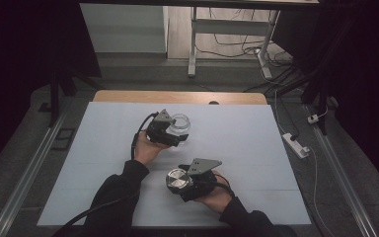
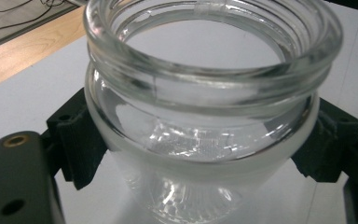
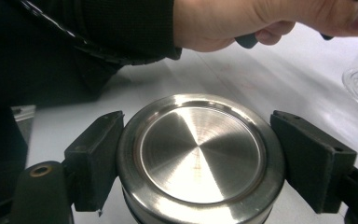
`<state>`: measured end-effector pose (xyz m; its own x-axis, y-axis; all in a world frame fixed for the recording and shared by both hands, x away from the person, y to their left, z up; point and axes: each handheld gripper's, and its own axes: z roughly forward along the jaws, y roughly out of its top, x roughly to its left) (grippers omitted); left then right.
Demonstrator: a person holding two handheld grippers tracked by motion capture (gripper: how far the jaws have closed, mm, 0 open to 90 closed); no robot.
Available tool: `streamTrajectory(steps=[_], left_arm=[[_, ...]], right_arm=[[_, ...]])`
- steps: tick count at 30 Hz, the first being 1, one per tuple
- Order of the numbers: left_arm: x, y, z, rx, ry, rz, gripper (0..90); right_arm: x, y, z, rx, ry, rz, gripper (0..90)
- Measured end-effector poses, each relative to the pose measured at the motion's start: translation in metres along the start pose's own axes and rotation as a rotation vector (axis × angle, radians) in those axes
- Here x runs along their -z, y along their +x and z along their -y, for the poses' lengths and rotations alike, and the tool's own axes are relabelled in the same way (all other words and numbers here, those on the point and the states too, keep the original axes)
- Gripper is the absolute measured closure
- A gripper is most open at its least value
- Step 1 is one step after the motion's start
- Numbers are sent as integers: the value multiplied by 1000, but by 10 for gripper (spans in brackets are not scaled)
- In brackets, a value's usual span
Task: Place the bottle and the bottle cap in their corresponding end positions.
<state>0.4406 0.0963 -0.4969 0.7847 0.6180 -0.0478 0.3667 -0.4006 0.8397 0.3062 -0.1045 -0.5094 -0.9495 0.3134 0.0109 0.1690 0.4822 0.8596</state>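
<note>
Left gripper clamping open glass jar; right gripper, nearer the person, gripping steel lid.

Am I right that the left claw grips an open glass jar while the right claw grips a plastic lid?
Not quite: the lid in the right claw is brushed metal, as the right gripper view shows. The left claw does grip the open glass jar.

Black claws, dark knit sleeves

one glass jar, one metal lid — two hand-held grippers
</note>
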Motion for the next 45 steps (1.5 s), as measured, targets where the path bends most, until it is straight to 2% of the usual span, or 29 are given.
streamTrajectory(steps=[10, 18, 29, 38, 45], left_arm=[[-10, 7, 6, 24, 1, -9, 161], [-17, 8, 9, 25, 13, -18, 161], [-21, 12, 15, 39, 27, -38, 160], [-21, 11, 18, 16, 23, -39, 159], [-19, 10, 21, 5, 21, -38, 156]], right_arm=[[-13, -10, 9, -16, 33, 25, 197], [-23, -14, 15, -26, 66, 31, 197], [-28, -18, 14, -53, 108, 47, 196], [-33, -20, 14, -71, 155, 58, 193], [-37, -17, 13, -47, 199, 76, 191]])
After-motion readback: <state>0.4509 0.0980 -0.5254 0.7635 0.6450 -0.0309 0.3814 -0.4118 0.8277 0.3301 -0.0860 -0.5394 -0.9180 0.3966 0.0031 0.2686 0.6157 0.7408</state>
